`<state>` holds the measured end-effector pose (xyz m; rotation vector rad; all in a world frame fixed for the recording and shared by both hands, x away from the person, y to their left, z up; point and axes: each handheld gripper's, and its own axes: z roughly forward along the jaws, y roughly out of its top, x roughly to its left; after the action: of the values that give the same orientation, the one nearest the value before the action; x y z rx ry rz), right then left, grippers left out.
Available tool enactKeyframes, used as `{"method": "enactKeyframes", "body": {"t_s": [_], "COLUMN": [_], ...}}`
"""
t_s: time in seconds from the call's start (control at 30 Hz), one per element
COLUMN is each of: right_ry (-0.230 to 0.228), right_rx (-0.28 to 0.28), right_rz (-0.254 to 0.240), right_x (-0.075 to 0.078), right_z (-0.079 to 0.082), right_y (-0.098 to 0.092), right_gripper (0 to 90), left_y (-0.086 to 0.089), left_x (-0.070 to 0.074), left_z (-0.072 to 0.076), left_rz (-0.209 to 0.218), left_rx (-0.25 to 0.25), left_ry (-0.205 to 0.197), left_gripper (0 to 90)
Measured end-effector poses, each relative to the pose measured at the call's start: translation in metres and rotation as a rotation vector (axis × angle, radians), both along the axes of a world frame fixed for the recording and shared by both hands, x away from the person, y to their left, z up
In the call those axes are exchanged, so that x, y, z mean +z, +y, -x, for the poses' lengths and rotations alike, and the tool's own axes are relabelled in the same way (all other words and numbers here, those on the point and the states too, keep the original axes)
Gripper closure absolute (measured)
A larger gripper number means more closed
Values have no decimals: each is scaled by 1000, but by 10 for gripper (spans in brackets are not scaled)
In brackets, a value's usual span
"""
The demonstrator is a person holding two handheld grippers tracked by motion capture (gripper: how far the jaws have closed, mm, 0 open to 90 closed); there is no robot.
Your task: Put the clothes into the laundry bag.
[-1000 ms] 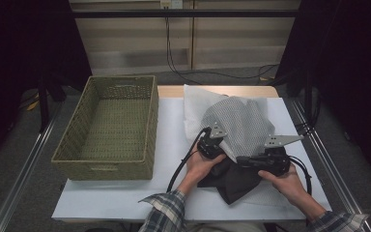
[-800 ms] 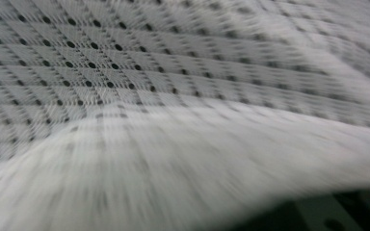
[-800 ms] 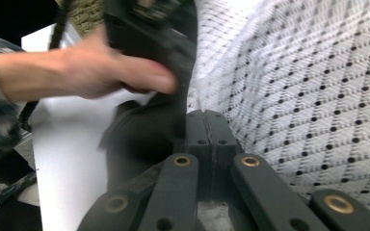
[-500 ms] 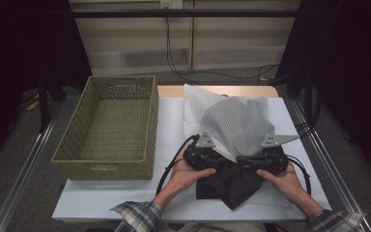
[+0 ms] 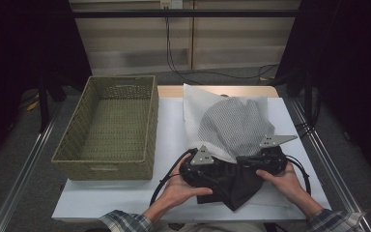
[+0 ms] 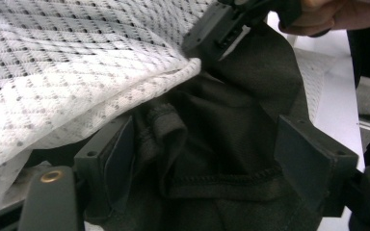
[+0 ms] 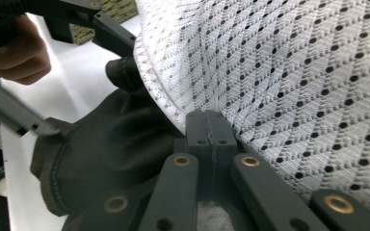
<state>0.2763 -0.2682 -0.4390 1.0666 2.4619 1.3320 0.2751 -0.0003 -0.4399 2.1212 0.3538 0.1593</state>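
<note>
mesh cloth, white with dark dots, lies spread over the middle of the white table, its near edge draped over a dark cloth bunched at the table's front. right gripper has its jaws pressed together on the mesh's edge, at the hem where mesh meets dark fabric. left gripper stands with jaws wide apart around a fold of the dark cloth, not yet closed on it; in the high view it sits just left of the right one, both hands low at the near side. wicker basket to the left holds nothing. judging by this, work is early: one grip made, second pending, both cloths loose and unfolded, none stowed in the basket.
</note>
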Motion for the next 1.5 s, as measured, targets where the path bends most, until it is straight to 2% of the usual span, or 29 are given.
{"method": "enactKeyframes", "body": {"t_s": [0.07, 0.13, 0.2, 0.3, 0.33, 0.37, 0.4, 0.5, 0.57, 0.67, 0.7, 0.73, 0.77, 0.8, 0.83, 0.9, 0.97, 1.0, 1.07, 1.13, 1.17, 1.2, 1.27, 1.3, 1.4, 1.5], "right_ry": [0, -3, 3, 1, 2, 0, 1, 2, -2, -2, -3, -3, -5, -7, -6, -6, -7, -11, -18, -26, -29, -31, -41, -44, -51, -62], "right_rx": [0, -4, 0, 0, -1, -3, -2, 3, -1, 6, 10, 10, 9, 12, 12, 14, 19, 21, 31, 40, 45, 47, 51, 57, 66, 91], "right_rz": [0, 3, 0, 1, 0, 3, 3, 1, -3, -11, -14, -13, -17, -18, -18, -18, -25, -32, -45, -62, -70, -76, -89, -98, -139, -143], "right_x": [-1, -1, -1, -1, -1, 0, 0, 0, 0, 1, 2, 2, 3, 3, 3, 4, 5, 7, 11, 16, 18, 20, 24, 26, 34, 40], "right_z": [0, 0, -1, -1, -1, -1, -1, -1, -2, -1, 0, 0, 1, 1, 1, 1, 2, 3, 5, 6, 7, 8, 9, 10, 12, 15], "right_y": [0, -1, -1, 0, 0, 1, 1, 0, 0, 0, 0, 0, 1, 1, 1, 1, 2, 2, 4, 5, 6, 6, 6, 5, 4, 7], "right_gripper": [900, 900, 900, 900, 900, 900, 900, 900, 900, 900, 900, 900, 900, 900, 900, 900, 900, 900, 900, 900, 900, 900, 900, 900, 900, 900], "left_y": [7, 15, 19, 8, 3, -3, -8, -25, -36, -51, -55, -57, -56, -56, -56, -55, -55, -55, -54, -55, -54, -55, -55, -55, -58, -62], "left_x": [5, 8, 7, -7, -13, -18, -22, -30, -35, -43, -45, -46, -45, -45, -46, -41, -38, -37, -33, -33, -29, -28, -23, -20, -17, -10], "left_z": [-1, -1, 0, 0, -1, 0, 1, 0, -2, -3, -6, -6, -6, -6, -9, -13, -18, -21, -27, -30, -31, -33, -38, -41, -53, -63], "left_rz": [36, 70, 78, 44, 27, -3, -10, -12, -31, -87, -137, -127, -130, -141, -115, -136, -126, -113, -121, -68, -77, -36, 1, -2, 27, 68], "left_rx": [24, 13, 21, -17, -49, -54, -63, -85, -84, -83, -85, -83, -77, -62, -44, -31, -21, -16, -9, 6, 17, 27, 36, 53, 82, 117], "left_ry": [16, 36, 19, 66, 101, 111, 101, 113, 124, 108, 100, 102, 69, 51, 60, 52, 61, 64, 62, 72, 71, 81, 63, 64, 61, 55], "left_gripper": [238, 250, 255, 213, 182, 147, 140, 100, 93, 105, 144, 176, 213, 320, 368, 532, 704, 760, 801, 817, 821, 824, 829, 831, 834, 835]}}
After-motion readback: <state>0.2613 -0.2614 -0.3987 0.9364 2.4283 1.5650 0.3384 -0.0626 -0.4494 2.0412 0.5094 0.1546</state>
